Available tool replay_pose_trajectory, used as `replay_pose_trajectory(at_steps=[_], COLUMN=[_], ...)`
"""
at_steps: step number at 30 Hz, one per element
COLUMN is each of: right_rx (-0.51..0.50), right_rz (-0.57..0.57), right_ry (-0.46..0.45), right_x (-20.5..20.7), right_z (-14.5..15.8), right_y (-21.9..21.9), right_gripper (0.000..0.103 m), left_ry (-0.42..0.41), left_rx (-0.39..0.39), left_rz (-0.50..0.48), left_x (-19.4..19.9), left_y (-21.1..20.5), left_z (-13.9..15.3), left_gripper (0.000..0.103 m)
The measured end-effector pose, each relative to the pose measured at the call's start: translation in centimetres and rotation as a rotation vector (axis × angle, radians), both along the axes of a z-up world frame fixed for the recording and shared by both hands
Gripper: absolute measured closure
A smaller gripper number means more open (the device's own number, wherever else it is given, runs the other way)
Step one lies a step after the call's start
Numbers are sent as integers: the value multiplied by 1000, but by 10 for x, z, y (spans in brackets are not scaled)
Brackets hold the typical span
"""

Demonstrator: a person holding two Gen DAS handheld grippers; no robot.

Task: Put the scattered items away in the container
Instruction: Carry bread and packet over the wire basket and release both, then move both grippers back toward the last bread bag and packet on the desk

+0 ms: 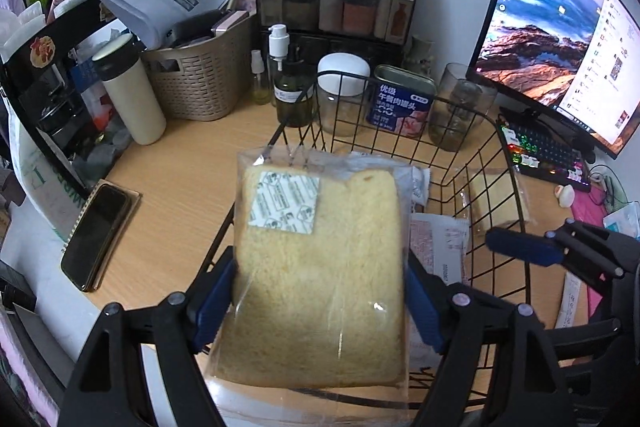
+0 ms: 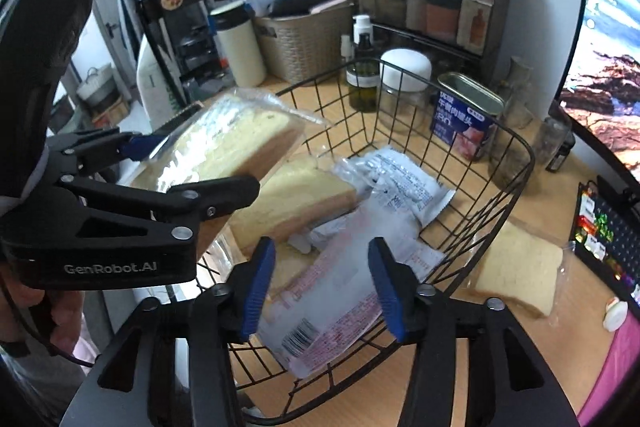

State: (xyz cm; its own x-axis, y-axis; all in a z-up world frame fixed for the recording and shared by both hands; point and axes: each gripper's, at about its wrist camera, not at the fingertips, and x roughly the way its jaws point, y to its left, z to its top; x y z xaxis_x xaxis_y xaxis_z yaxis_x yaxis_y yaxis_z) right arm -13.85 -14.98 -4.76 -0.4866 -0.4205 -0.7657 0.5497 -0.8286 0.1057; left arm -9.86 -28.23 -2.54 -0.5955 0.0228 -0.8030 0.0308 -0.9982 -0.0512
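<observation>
Left wrist view. Nearest item: your left gripper, its blue pads clamped on both sides of a clear-bagged slice of pale yellow bread with a white label; you held it above the near end of the black wire basket, not yet released. Inside the basket: a white printed sachet and a pink-and-white printed packet. Outside it, right, on the wooden desk: a second bagged slice of bread, untidied. Behind the basket: a blue luncheon-meat tin, a white-lidded clear jar, a dark green pump bottle. Left: a black phone on a spiral notebook. Right: a curved monitor and a backlit keyboard.

Right wrist view. Nearest item: your right gripper, jaws spread and empty, poised over the basket's near rim, above the pink-and-white packet. Basket contents: one bagged bread slice, the sachet, the packet. Left gripper held its slice tilted over the basket's left edge.

Progress, as judged: well along; held slice to drop, desk slice to follow. Obstruction: your two grippers crowded the same near end; the basket wall stood between your right gripper and the stray slice.
</observation>
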Motion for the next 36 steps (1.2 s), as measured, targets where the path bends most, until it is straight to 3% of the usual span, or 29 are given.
replay_pose_trajectory(at_steps=[16, 30, 36], right_rx=[-133, -132, -142], right_rz=[-58, -81, -127], right_ry=[42, 61, 97], right_x=[4, 13, 22], right_z=[32, 41, 54], right_y=[36, 58, 90], right_gripper=[48, 48, 48], left_ry=[19, 86, 91], left_rx=[-46, -87, -88], left_rz=[-73, -74, -105], left_x=[4, 15, 15], left_y=[29, 43, 58], left_z=[16, 44, 47], left_gripper=[23, 23, 22])
